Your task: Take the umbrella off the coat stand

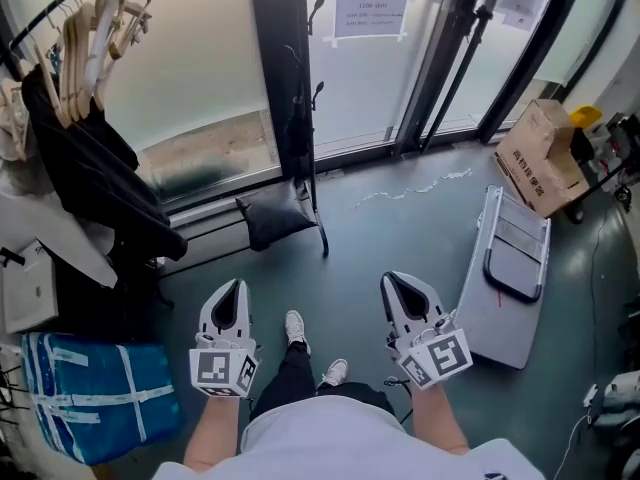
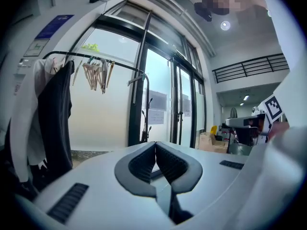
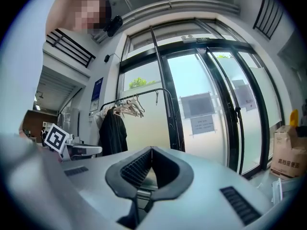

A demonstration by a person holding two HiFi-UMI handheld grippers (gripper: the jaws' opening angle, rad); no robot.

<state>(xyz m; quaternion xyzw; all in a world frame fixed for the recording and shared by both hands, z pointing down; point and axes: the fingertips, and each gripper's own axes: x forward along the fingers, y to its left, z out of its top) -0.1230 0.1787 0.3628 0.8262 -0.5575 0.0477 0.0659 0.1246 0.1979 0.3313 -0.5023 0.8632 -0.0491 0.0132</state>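
Observation:
A black coat stand (image 1: 298, 88) rises in front of the glass doors, straight ahead of me. A slim black umbrella (image 1: 316, 183) hangs along it, its tip close to the floor beside a dark pad (image 1: 278, 215) at the foot. Both grippers are low and near my body, well short of the stand. My left gripper (image 1: 232, 286) is shut with nothing in it, and my right gripper (image 1: 392, 280) is shut and empty too. The left gripper view has the stand (image 2: 144, 123) beyond the shut left gripper (image 2: 155, 143). The shut right gripper (image 3: 151, 148) faces the doors.
A clothes rail (image 1: 60, 8) with wooden hangers and dark coats (image 1: 95, 183) fills the left side. A blue wrapped bundle (image 1: 95, 393) lies below it. On the right are a folded grey step ladder (image 1: 510, 268) on the floor and a cardboard box (image 1: 540, 158).

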